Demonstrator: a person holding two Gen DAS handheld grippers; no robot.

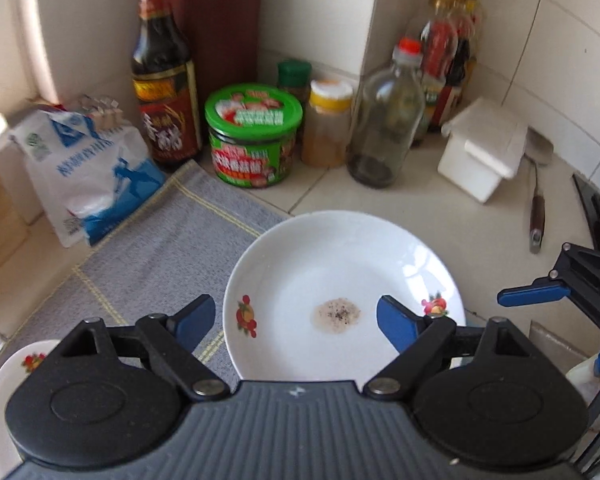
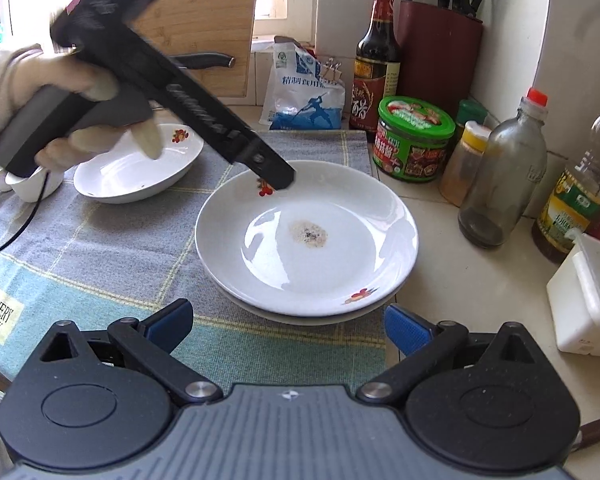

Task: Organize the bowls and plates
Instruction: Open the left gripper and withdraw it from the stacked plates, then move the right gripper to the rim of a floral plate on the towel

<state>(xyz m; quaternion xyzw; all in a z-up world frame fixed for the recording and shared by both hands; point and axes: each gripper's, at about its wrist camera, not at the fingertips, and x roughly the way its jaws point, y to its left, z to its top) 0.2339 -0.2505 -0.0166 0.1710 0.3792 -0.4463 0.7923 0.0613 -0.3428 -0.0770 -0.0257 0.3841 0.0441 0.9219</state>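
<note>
The right gripper (image 2: 288,322) is closest, and its two blue fingers are spread wide with nothing between them. Just past them sits a white plate (image 2: 306,236) with little red flowers on its rim and a small brown spot in the middle. It rests on top of another plate (image 2: 320,319), whose edge peeks out under it. Both sit on the right side of a gray and blue cloth (image 2: 100,256), partly over the tan counter (image 2: 472,280). The left gripper (image 1: 296,320) is open wide too, with its fingers on both sides of the top plate's near rim and not touching it. In the right wrist view it reaches down to the plate's far rim. Further left on the cloth is a white bowl (image 2: 140,176). At the back stand a green jar (image 2: 414,142), a dark sauce bottle (image 2: 376,64) and a bag of salt (image 2: 304,92).
</note>
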